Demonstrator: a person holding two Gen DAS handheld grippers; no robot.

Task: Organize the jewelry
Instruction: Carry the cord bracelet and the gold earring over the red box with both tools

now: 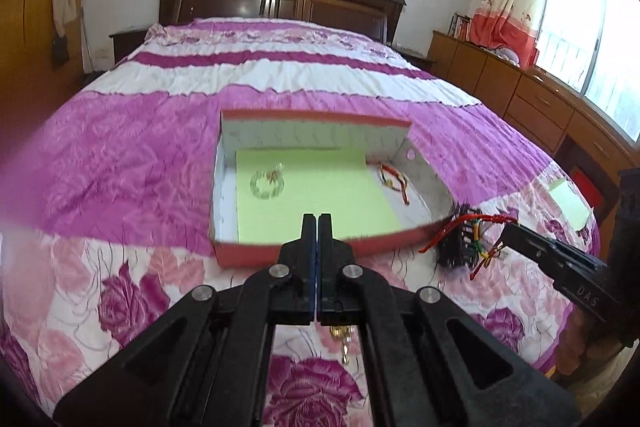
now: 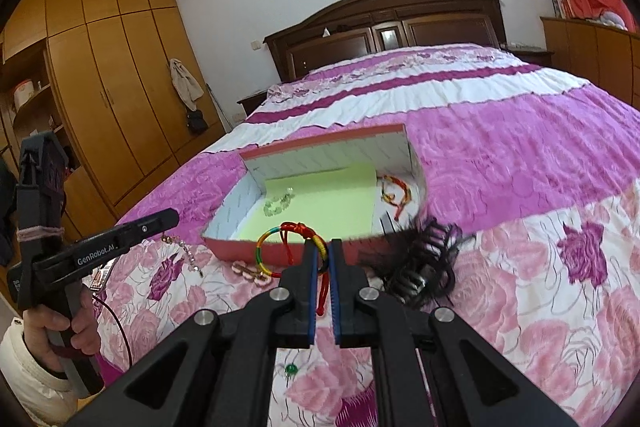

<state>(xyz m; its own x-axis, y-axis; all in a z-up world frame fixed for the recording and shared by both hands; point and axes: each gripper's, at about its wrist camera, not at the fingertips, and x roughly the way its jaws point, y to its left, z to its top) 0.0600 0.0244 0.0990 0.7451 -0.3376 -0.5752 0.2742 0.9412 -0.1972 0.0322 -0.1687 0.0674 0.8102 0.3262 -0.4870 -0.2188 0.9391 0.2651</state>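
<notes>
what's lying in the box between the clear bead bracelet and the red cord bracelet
Only bare green paper lies between the clear bead bracelet and the red cord bracelet; both wrist views show it.

Bright, even daylight throughout, entering by the window (image 1: 592,39) at far right of the left wrist view, blown out to white glare. Soft, faint shadows only under the box (image 1: 320,187) on the bedspread (image 1: 140,147). Heavy fisheye bending toward the edges, black vignette in every corner. Slight motion blur across the box and its contents in both views. A hazy, pale smear at the near left edge of the left wrist view.
</notes>
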